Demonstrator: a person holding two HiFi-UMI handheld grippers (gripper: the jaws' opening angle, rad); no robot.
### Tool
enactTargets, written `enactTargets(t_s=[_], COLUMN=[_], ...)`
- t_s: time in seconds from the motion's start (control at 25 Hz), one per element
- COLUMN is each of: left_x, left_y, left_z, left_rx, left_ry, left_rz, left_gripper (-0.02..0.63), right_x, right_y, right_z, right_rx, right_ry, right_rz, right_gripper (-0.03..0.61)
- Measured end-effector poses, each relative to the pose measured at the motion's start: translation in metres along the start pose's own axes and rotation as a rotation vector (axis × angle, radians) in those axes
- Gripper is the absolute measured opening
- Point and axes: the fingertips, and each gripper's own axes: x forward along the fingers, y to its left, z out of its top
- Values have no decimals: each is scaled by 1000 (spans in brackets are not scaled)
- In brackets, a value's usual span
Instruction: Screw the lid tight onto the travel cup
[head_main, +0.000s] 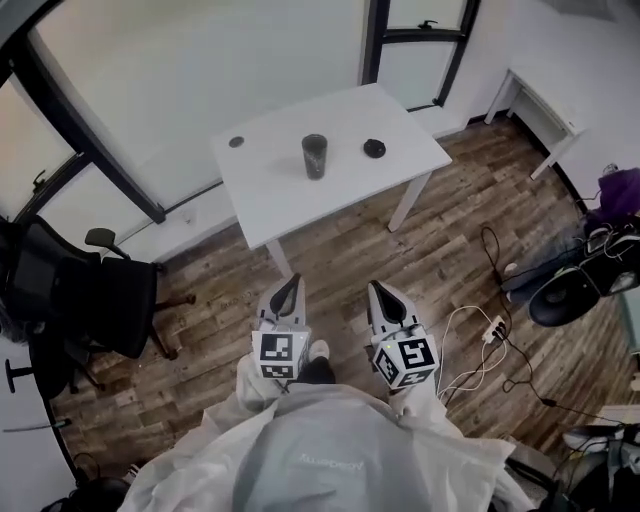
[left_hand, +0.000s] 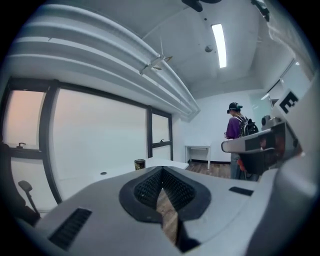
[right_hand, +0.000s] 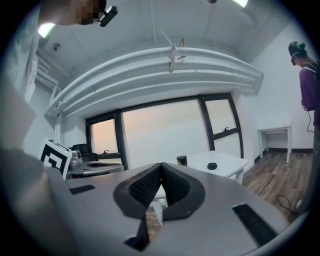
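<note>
Left tongs (head_main: 291, 282), right tongs (head_main: 381, 290), both closed — one cup (head_main: 315, 156), one lid (head_main: 375, 148), one table (head_main: 285, 195)

A white rectangular surface (head_main: 280, 190) sits in the upper middle of the head view, set at a slant on a wooden plank floor (head_main: 440, 250). Near its middle a dark travel cup (head_main: 315, 157) stands upright. To the right of the cup, apart from it, lies a dark round lid (head_main: 374, 148). Toward the left end is a small grey disc (head_main: 236, 142), well apart from the cup.
</note>
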Motion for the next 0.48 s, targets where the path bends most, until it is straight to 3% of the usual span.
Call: enactTargets(t_s=[0.2,0.48], left_x=[72,139], left_y=[55,75], left_z=[15,20], left_rx=[-26,-26], left_ry=[16,38], left_rz=[1,5], left_gripper=[8,8], right_x=[89,150], right_y=[-17,-60], right_z=[16,29], right_rx=[2,17], right_ry=[16,20], right_rz=[5,5], right_gripper=[21,21])
